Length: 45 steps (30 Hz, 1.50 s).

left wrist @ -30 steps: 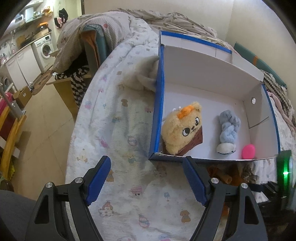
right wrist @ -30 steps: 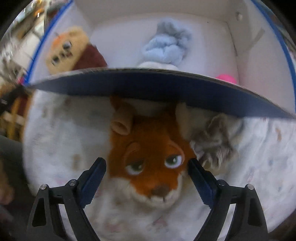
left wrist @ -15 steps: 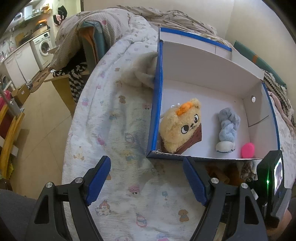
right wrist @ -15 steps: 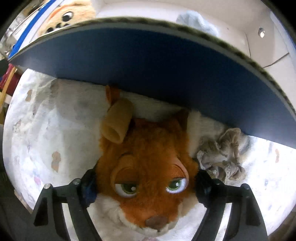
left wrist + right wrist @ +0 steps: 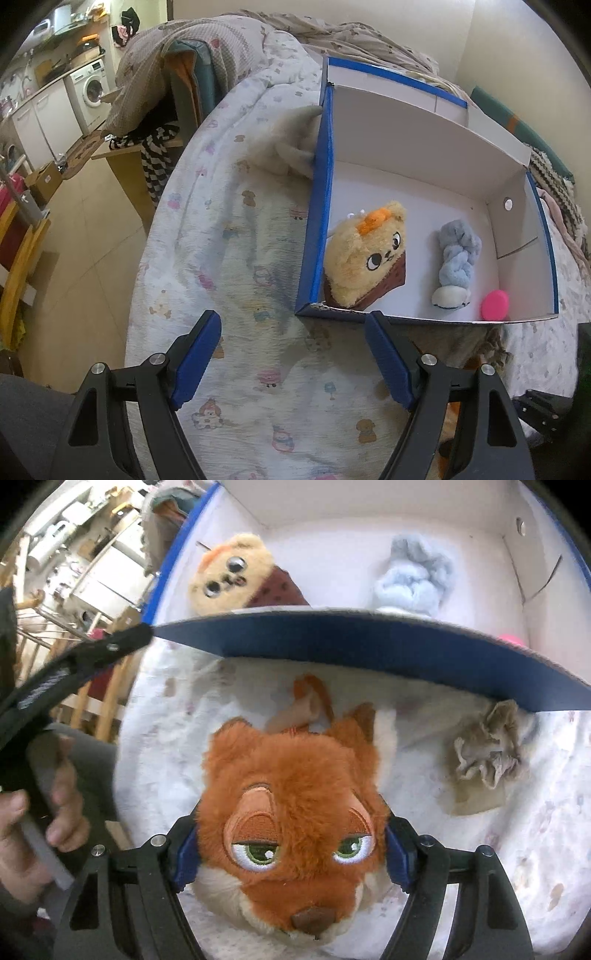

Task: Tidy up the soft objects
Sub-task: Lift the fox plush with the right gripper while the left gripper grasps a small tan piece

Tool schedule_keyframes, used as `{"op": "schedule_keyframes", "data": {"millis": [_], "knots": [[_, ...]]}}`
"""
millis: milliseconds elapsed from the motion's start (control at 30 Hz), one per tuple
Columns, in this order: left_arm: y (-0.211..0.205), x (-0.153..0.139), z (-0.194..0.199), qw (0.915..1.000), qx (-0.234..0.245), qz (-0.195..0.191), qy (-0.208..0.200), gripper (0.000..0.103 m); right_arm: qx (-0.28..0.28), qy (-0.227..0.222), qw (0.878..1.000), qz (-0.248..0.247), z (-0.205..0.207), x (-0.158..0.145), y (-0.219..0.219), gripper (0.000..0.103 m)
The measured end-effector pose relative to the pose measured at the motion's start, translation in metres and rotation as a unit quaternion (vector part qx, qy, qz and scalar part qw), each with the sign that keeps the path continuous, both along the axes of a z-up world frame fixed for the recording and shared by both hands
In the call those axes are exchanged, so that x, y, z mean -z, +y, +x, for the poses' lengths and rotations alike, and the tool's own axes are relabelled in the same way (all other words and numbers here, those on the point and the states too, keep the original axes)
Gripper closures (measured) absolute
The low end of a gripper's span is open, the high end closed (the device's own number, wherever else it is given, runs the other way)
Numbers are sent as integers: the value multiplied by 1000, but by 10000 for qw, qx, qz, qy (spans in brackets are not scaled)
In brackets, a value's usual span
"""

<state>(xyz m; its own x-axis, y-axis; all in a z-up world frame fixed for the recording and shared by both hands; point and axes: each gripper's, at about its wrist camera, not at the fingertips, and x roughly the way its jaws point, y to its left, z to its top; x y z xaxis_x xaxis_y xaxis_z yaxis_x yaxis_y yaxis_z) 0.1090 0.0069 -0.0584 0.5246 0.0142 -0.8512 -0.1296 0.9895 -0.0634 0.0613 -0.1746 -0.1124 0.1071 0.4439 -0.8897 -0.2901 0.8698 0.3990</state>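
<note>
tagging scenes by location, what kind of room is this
Most likely a small home, a bedroom area open to a kitchen or laundry nook: a bed with a cartoon-print sheet, a washing machine beside white cabinets, and clothes draped nearby.

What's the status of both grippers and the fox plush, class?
Right gripper shut on fox plush. Left gripper open, nothing between its fingers. Box near wall stands between plush and box floor.
</note>
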Motion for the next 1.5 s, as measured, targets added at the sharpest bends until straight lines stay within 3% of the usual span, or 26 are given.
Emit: {"op": "schedule_keyframes", "data": {"millis": [300,467,633,867,1167,1300,1500], "knots": [[-3,0,-1,10000,33,66,-20,25,-115,-967,9937,546,8,-60,-38,19],[-5,3,-1,10000,34,86,22,25,295,-1525,9831,965,9,-88,-69,19],[-11,6,-2,9996,157,235,37,25,957,-1871,9741,839,13,-92,-93,19],[-13,11,-4,9992,237,300,134,25,1427,-2520,9543,733,14,-114,-121,18],[-67,22,-4,9946,918,-195,447,25,1885,-2039,9532,1199,30,-95,-145,18],[-80,53,4,9938,591,6,945,25,1870,-2018,9551,1096,31,-91,-142,18],[-74,100,12,9861,31,-311,1630,25,1827,-1976,9570,1087,33,-88,-141,18]]}}
